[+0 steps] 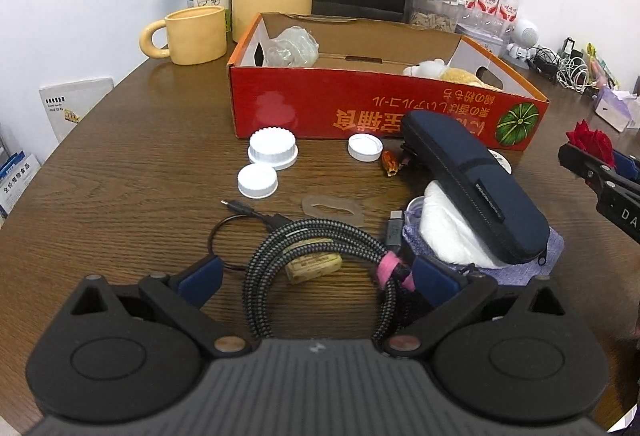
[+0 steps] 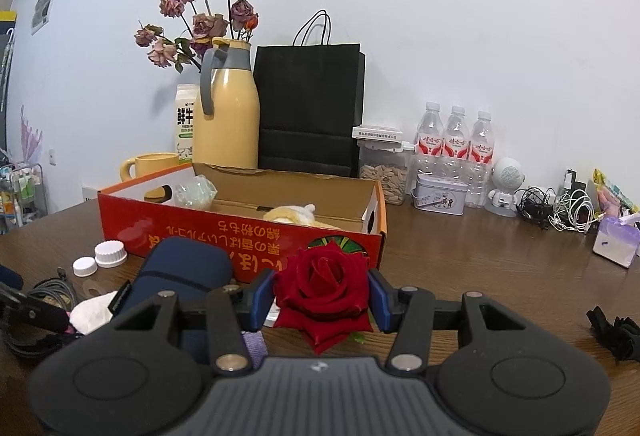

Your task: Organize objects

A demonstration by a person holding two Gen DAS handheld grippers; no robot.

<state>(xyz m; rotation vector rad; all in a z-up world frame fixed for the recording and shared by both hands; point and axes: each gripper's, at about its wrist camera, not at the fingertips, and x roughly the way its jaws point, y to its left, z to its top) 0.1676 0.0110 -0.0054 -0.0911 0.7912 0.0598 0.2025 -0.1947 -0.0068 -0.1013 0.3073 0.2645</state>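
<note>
My left gripper (image 1: 316, 272) stands open over a coiled braided cable (image 1: 320, 236) with a pink tie; the coil lies between its blue fingers (image 1: 200, 276) with gaps on both sides. A cork piece (image 1: 314, 267) lies inside the coil. My right gripper (image 2: 322, 294) is shut on a red rose (image 2: 324, 284), held above the table in front of the red cardboard box (image 2: 240, 232). The rose (image 1: 594, 140) and right gripper also show at the right edge of the left wrist view. The box (image 1: 360, 104) holds a crumpled plastic wrap (image 1: 292, 46) and a plush toy (image 1: 440, 70).
On the brown table (image 1: 140, 176) lie white caps (image 1: 272, 148), a navy zip case (image 1: 472, 176) on a white pad and purple cloth, and a clear ring (image 1: 332, 210). Behind the box stand a yellow mug (image 1: 192, 34), milk carton, yellow jug, black bag, water bottles (image 2: 452, 140), tangled cables.
</note>
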